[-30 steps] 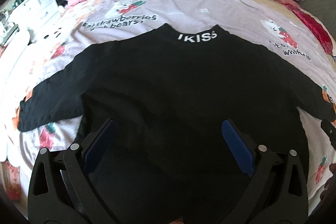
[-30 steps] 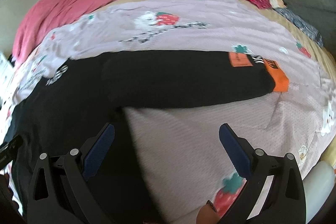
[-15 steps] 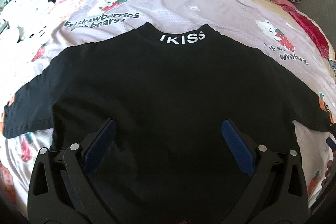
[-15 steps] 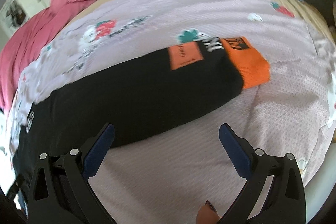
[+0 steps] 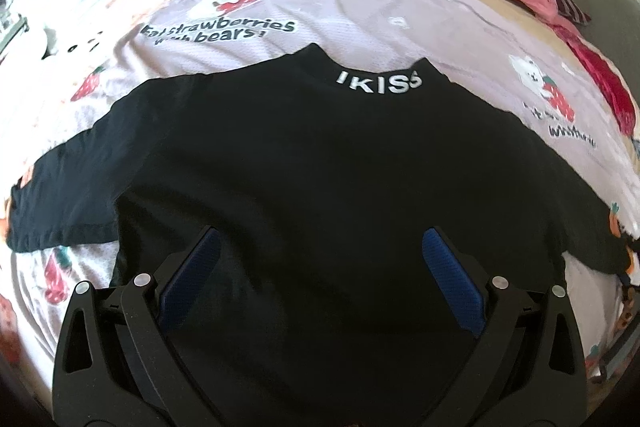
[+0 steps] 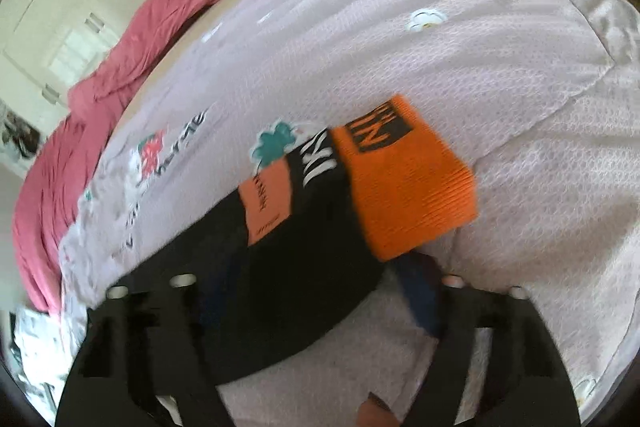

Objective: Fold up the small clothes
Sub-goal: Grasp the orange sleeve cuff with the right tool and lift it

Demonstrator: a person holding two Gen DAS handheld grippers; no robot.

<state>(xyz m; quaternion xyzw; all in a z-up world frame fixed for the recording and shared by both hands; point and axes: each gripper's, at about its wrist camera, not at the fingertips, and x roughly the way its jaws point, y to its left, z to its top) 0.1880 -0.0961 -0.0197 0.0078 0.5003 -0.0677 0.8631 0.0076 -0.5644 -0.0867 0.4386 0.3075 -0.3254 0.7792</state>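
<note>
Sleeve (image 6: 304,263) first: our right gripper (image 6: 320,291) has been closing its fingers around the cuff (image 6: 404,183) at twelve o'clock. Left gripper (image 5: 320,263) gapes wide over the shirt (image 5: 320,167). Next we pinch and fold inward.

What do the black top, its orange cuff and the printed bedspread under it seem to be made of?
Black top: soft matte knit, probably cotton jersey; it lies limp with no sheen.
Orange cuff: ribbed knit, fine parallel ridges visible, likely stretchy.
Printed bedspread: light fabric with a small repeating mesh-like or waffle texture, perhaps synthetic; fibre not certain.
</note>
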